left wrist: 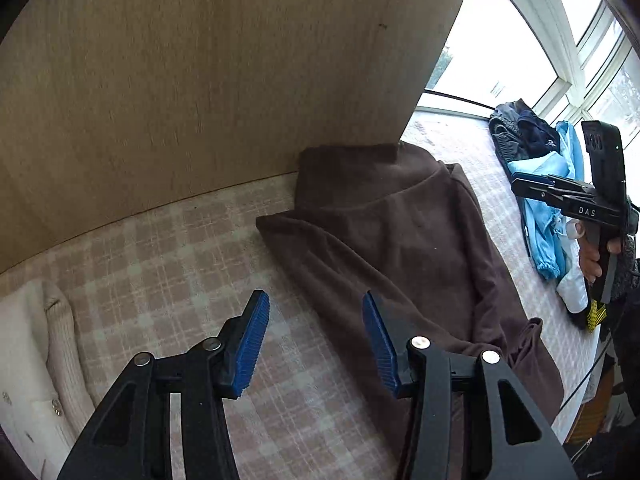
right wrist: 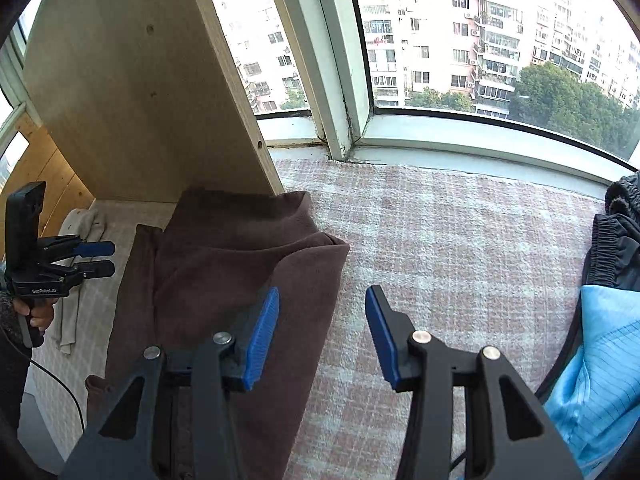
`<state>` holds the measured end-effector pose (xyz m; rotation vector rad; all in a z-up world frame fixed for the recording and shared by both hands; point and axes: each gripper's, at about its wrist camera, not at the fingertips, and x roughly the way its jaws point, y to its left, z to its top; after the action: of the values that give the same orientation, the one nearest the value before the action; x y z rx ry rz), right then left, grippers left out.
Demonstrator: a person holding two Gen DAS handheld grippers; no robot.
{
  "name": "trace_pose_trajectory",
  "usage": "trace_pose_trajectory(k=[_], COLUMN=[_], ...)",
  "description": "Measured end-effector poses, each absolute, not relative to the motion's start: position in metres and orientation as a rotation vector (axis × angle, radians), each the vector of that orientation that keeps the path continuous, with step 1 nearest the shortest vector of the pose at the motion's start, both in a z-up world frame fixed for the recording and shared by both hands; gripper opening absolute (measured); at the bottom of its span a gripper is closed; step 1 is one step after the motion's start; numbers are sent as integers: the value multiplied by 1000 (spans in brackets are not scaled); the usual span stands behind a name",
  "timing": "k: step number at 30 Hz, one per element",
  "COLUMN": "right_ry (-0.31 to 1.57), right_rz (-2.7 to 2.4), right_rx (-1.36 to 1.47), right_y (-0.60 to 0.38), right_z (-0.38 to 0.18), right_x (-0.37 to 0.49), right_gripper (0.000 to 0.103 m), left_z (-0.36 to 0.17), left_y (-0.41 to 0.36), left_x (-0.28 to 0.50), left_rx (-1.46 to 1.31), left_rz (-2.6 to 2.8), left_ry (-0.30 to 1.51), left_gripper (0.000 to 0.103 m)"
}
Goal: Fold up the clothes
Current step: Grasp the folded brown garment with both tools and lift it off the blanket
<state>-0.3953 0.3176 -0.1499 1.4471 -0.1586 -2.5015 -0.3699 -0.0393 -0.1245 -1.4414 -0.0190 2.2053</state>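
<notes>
Brown garment lies already doubled over on the checked cloth at 12 o'clock between both tongs; left gripper and right gripper hover spread and empty; either another fold or just-finished, can't tell.

Daylight floods through the window, overexposed; fisheye edges bend.

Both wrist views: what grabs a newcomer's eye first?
The brown garment, lying folded on the checked cover against the wooden panel. Both jaws stand open and empty above it: the left hand-held gripper and the right hand-held gripper. A blue and dark clothes pile waits by the window.
</notes>
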Motion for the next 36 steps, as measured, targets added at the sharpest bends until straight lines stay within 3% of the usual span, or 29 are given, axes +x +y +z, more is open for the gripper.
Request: trace_pose_trajectory(k=[5,14,16,18,20,25,36], right_ry=[-222,-158,-204,-249,-266,-317,-285], right_rz=[-2454,-2373,-2334,-2295,-2280,-2314,-2392], right_rx=[1486,1462,1472,1481,1488,1407,1162], right_y=[326,315,314,314,313,315,313], right_z=[-180,-197,-199,-200,-200,-171,-65], right_x=[-426,-439,-443,-446,-448,-432,-331], right_gripper=[45,45,37,13,10,8,8], left_z=[-154,-167,-167,-167,-166,-147,-61], left_y=[-40,-23,-20,-15,-9,2,-9], left_x=[-410,-432,-432,-432,-429,-414,-332], left_rx=[-1491,-1465,-1454,-1441,-1415,-1322,-1104], left_rz=[2211,2171,2165,2162,2149,2187,2230], left_ry=[-35,-6,-8,10,38,160,138], left_gripper=[47,47,47,44,26,13,11])
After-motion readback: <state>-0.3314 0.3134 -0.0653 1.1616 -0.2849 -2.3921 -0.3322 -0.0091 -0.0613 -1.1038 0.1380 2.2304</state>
